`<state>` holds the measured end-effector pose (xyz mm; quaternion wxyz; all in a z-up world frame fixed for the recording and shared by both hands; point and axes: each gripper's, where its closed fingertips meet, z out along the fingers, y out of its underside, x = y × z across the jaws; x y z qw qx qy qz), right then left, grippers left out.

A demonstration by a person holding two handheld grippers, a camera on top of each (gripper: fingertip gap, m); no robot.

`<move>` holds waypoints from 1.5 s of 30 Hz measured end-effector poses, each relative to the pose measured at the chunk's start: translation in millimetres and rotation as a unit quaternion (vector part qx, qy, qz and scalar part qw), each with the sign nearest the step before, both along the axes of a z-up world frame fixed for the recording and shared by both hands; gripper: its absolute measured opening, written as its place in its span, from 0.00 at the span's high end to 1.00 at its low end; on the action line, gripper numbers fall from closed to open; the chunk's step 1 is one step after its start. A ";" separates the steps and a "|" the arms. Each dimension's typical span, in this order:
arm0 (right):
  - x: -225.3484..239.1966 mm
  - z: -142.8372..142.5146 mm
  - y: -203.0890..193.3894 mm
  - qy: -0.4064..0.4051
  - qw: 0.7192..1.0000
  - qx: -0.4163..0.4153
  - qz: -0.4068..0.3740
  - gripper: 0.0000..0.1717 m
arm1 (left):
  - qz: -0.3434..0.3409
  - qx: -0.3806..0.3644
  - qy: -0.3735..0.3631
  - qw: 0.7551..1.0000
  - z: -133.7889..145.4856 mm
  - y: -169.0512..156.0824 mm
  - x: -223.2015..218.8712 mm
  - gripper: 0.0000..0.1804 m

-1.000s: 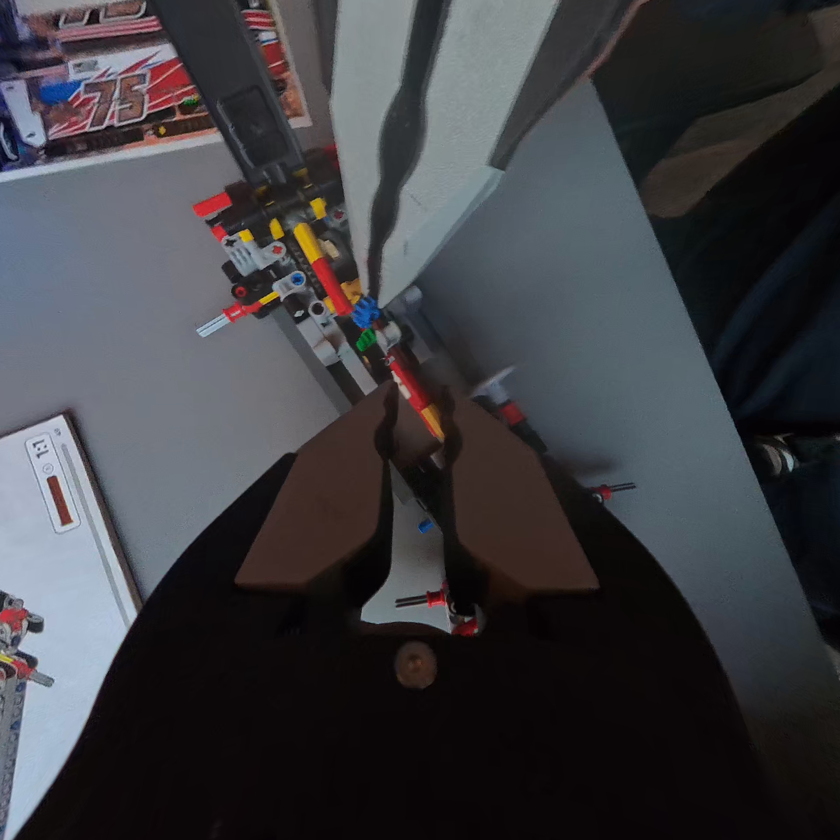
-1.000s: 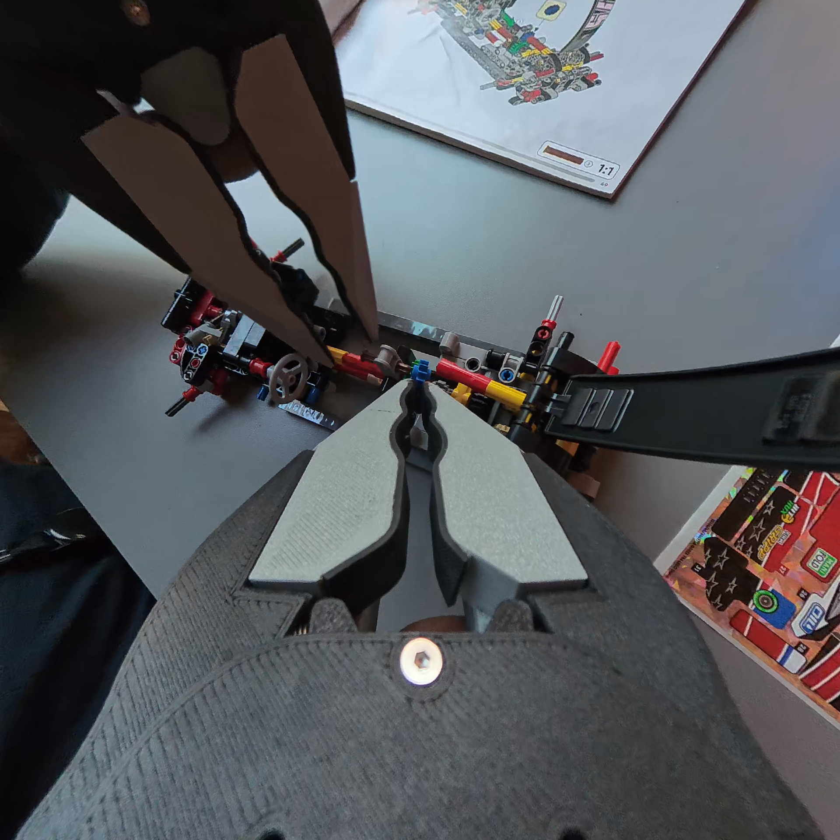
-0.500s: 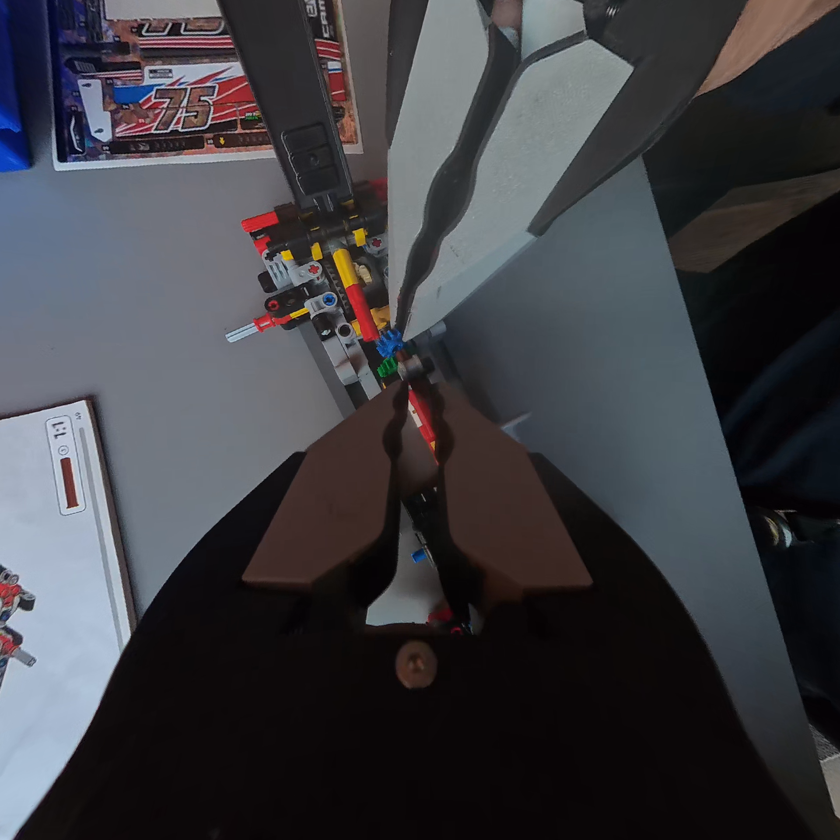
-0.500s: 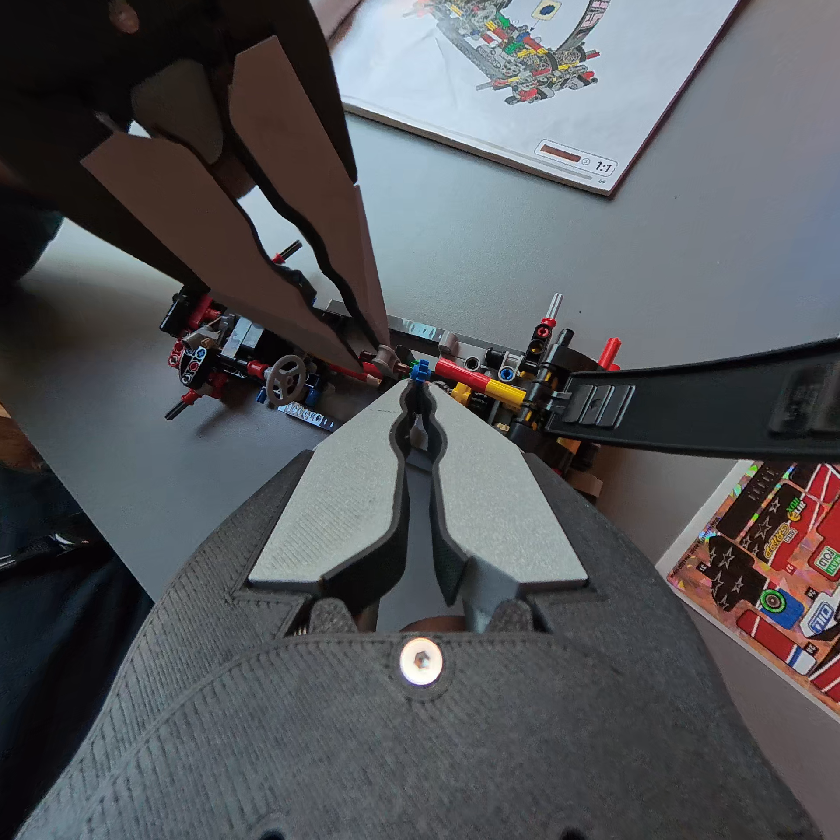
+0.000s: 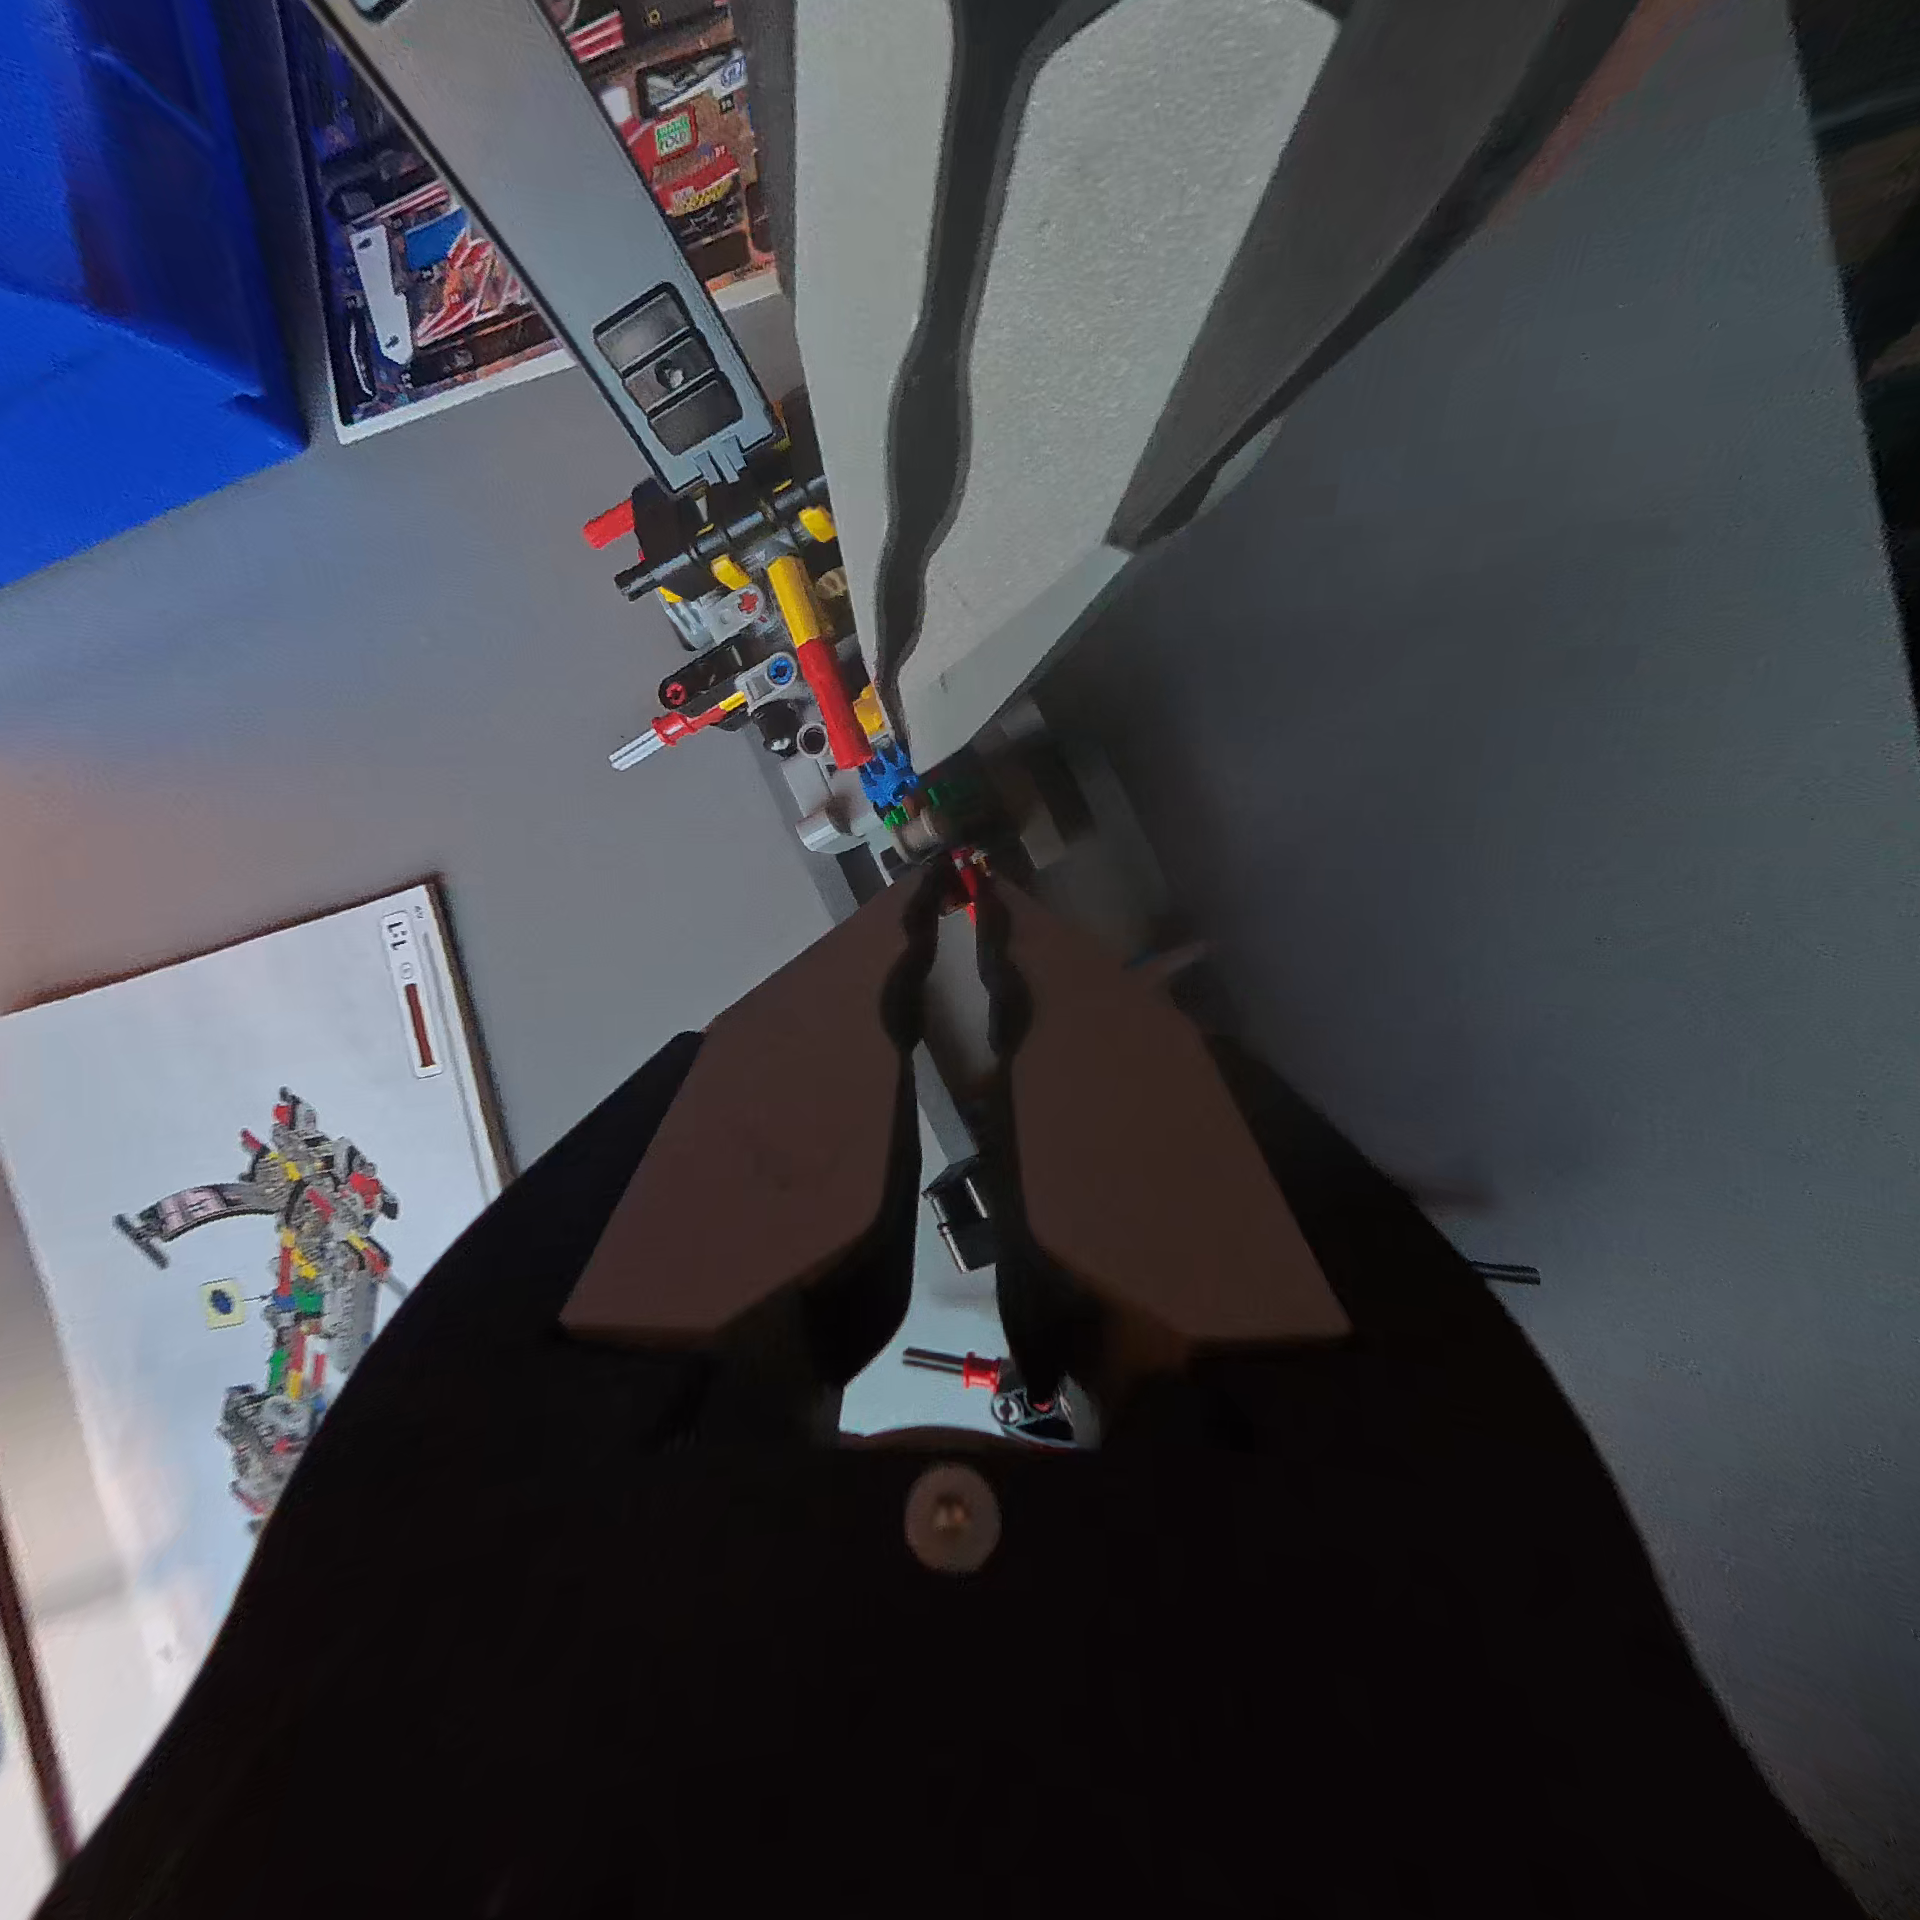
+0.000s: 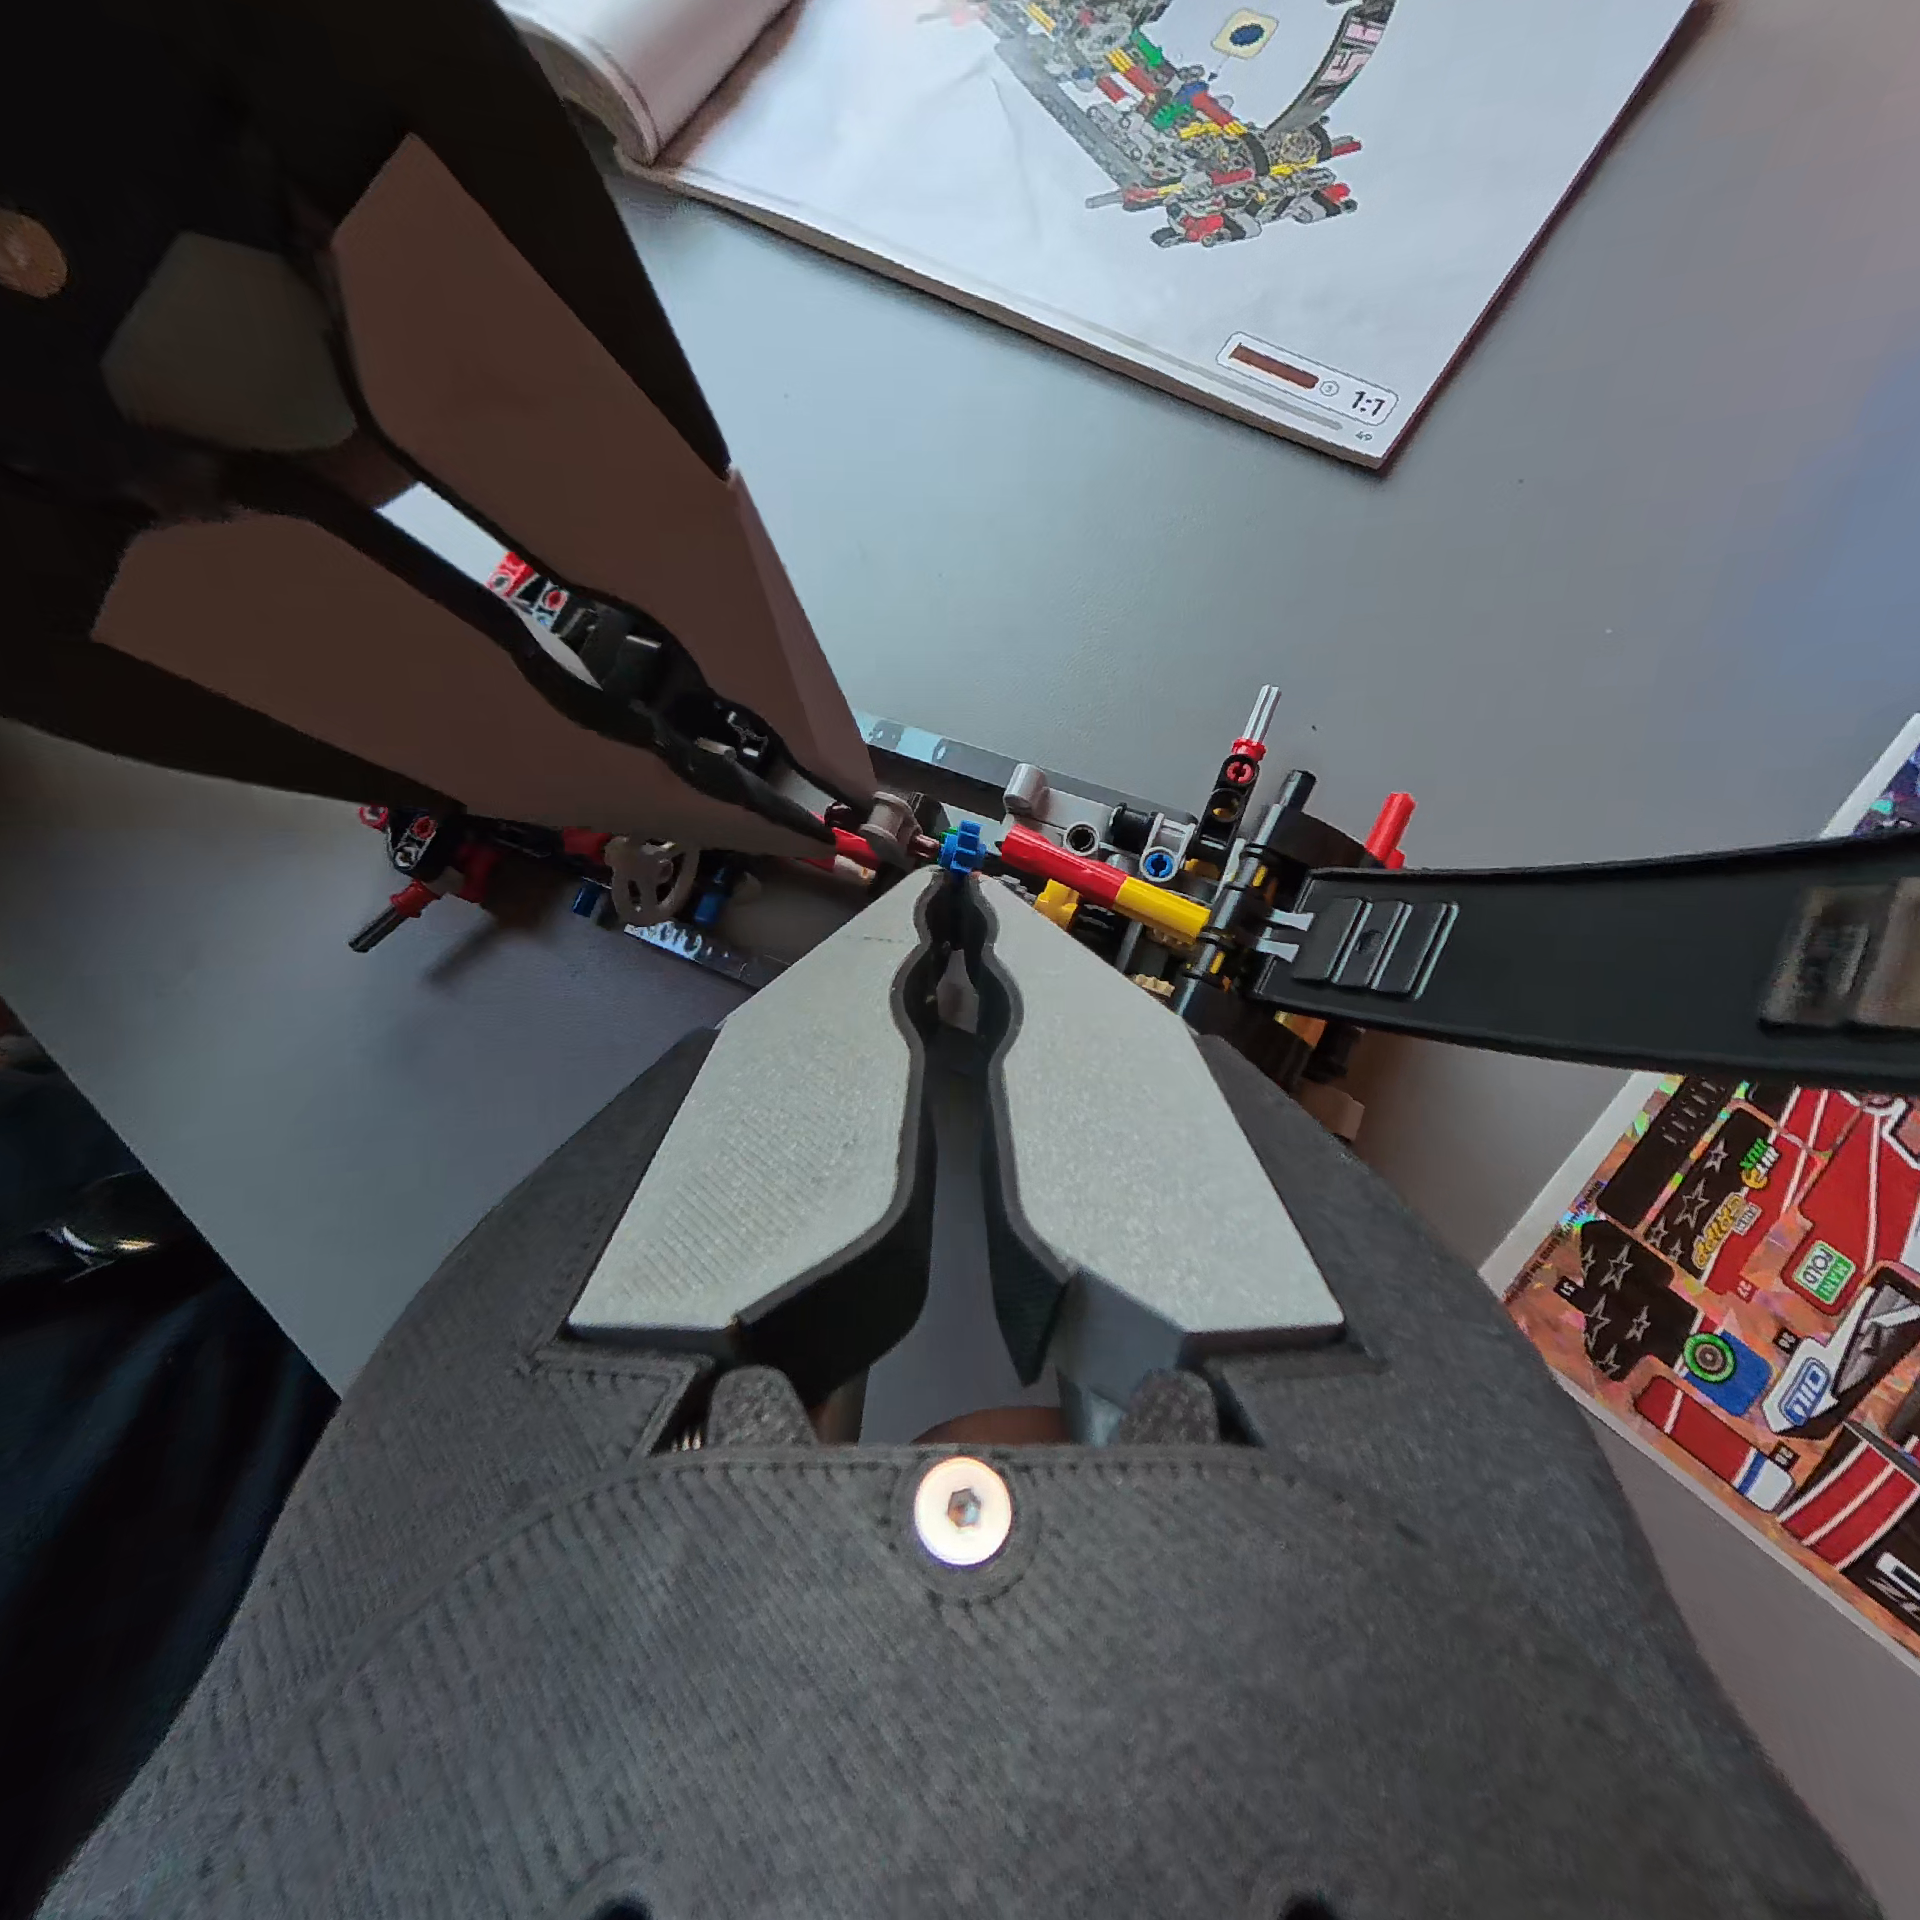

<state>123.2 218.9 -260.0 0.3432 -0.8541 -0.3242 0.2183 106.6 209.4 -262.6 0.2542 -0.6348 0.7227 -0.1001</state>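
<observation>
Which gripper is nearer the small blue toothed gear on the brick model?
Right gripper: its shut tips sit right at the small blue toothed gear. The left gripper is slightly further, at the red axle beside it.

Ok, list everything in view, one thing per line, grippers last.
Brick model: one, multicoloured, on the grey table.
Blue gear: one, on the model's shaft, at the right gripper's tip.
Black curved panel: one, clipped to the model's end.
Instruction booklet: one, white, open, beyond the model.
Sticker sheet: one, red and black.
Blue bin: one.
Left gripper: brown, closed on the red axle.
Right gripper: grey, shut, tips by the gear.
</observation>
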 end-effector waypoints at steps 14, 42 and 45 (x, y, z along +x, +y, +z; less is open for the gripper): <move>0.1 0.1 -2.0 0.004 1.000 -0.031 0.004 1.00 | -0.013 0.084 0.034 0.996 0.5 -0.4 1.3 0.98; 28.7 25.0 -6.7 0.055 0.996 0.047 -0.055 1.00 | 0.074 0.020 -0.120 0.990 84.1 50.6 -52.4 0.92; 32.9 23.8 -7.3 0.060 0.995 0.047 -0.061 1.00 | 0.078 0.018 -0.116 0.990 80.8 53.1 -53.5 0.92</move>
